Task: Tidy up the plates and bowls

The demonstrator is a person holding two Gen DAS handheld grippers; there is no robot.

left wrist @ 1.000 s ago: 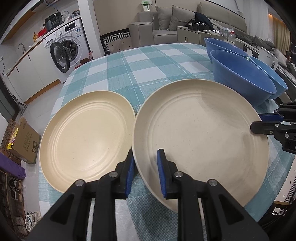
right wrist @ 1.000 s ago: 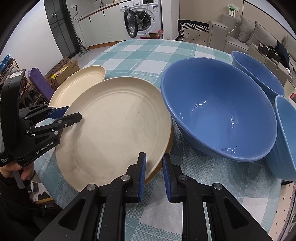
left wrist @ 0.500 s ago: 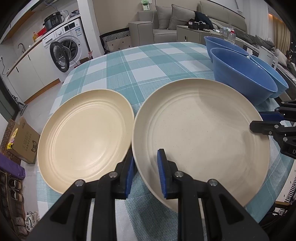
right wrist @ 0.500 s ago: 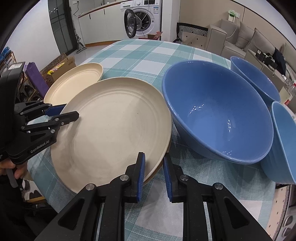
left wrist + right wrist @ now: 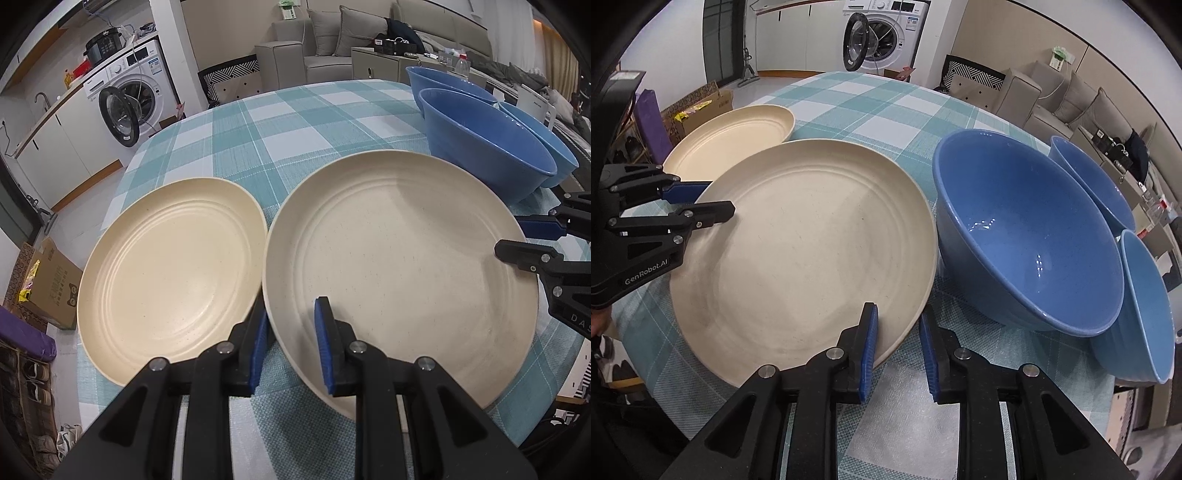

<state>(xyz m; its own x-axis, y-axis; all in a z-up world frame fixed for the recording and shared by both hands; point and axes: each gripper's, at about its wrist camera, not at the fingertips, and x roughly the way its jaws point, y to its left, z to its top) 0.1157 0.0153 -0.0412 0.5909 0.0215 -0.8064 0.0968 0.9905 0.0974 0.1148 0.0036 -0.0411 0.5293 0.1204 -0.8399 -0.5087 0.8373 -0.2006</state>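
I hold the large cream round plate (image 5: 399,266) by its rim with both tools over the bench's teal-and-white checked cloth (image 5: 280,122), its far edge just beside the nearest deep blue bowl (image 5: 1027,236). My left tool (image 5: 288,345) pinches the near-left rim, one blue pad above and one below. My right tool (image 5: 897,345) straddles the opposite rim, but its jaws have just been opening: the rim is between them, and a gap shows at the right-hand pad, so I judge that grip let go (the plate now rides on the left tool and perhaps the cloth; I cannot tell whether it rests flat).

A second, smaller cream plate (image 5: 170,269) lies just left, its edge touching or nearly touching the large one. Two more blue bowls (image 5: 1089,177) crowd behind the first.

The step in hand, as I read it, is gathering the plates into one stack. Next I would need to free the right tool, then carry one plate squarely over the other and lower it level, keeping clear of the bowls.
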